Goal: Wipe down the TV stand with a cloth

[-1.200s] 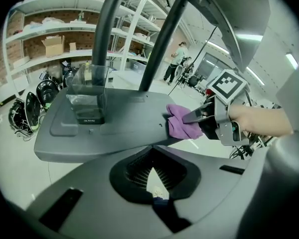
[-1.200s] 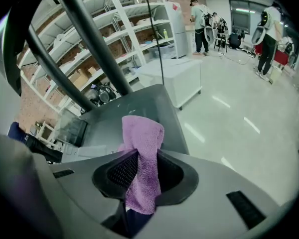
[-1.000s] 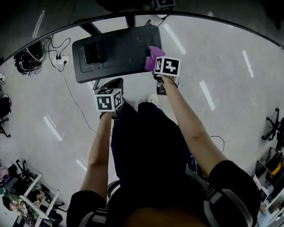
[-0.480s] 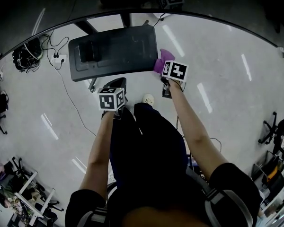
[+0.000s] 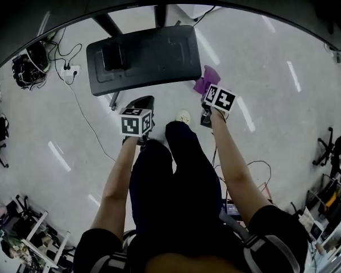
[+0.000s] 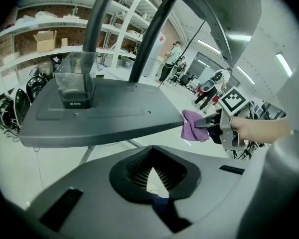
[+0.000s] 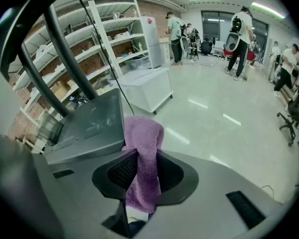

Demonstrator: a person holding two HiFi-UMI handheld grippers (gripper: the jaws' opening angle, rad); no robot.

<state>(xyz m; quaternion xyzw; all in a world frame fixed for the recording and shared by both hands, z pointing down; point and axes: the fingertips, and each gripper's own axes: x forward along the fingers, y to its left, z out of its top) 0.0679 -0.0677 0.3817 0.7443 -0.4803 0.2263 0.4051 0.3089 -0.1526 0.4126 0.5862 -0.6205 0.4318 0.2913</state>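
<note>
The TV stand's dark base plate [image 5: 142, 58] [image 6: 99, 116] [image 7: 89, 123] stands low above the floor, with a small clear-and-black box [image 5: 112, 56] [image 6: 74, 83] on its left part. My right gripper [image 5: 209, 89] [image 7: 142, 156] [image 6: 217, 128] is shut on a purple cloth [image 5: 207, 78] [image 7: 144, 148] [image 6: 193, 126], held just off the plate's right front corner; whether the cloth touches it I cannot tell. My left gripper [image 5: 141, 101] [image 6: 153, 171] hovers before the plate's front edge, shut, with nothing between its jaws.
Two dark posts [image 5: 108, 24] rise from the back of the plate. Cables and a power strip [image 5: 71, 70] lie on the floor to the left. A white cabinet [image 7: 144, 88], shelving [image 7: 114, 39] and several people [image 7: 239, 34] are further off. My shoe [image 5: 183, 117] is below the plate.
The right gripper has carried the purple cloth rightward, from the plate's right end to just past its corner. The left gripper has stayed by the front edge.
</note>
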